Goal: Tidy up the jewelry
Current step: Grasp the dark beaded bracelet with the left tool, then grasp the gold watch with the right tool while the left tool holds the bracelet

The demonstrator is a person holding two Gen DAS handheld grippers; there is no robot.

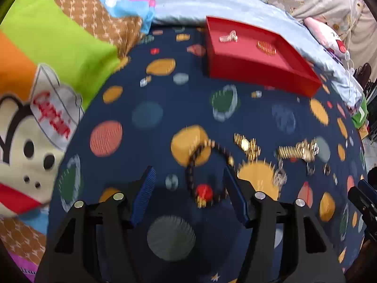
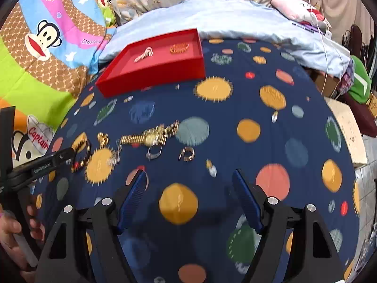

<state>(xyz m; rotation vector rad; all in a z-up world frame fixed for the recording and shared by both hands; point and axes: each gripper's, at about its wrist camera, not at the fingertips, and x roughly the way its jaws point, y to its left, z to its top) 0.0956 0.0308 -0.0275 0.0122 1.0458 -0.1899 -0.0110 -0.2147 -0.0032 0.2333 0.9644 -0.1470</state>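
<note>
Left tool [image 1: 188, 184]: wide apart, nothing pinched, hanging over the beaded bracelet [image 1: 200, 165], whose loop with its red bead lies on the cloth between the blue pads.
Right tool [image 2: 188, 188]: also spread wide and holding nothing, over bare cloth, short of the rings.
Surface: a dark blue planet-print cloth [image 2: 235, 108], on what looks like a bed.
Red tray [image 2: 150, 70]: far side of the cloth, left of centre in the right wrist view; inside, a pale chain piece [image 2: 143, 54] and, apart from it, a gold bangle [image 2: 179, 47].
Loose jewelry: a gold watch [image 2: 150, 136] stretched out mid-cloth, a small gold piece [image 2: 103, 139] to its left, and two rings [image 2: 154, 153] [image 2: 187, 153] just in front of the watch.
Sharpness: both views are smeared, so fine detail is lost.
Person: a hand [image 2: 14, 231] on the left tool's handle shows at the lower-left edge of the right wrist view.
</note>
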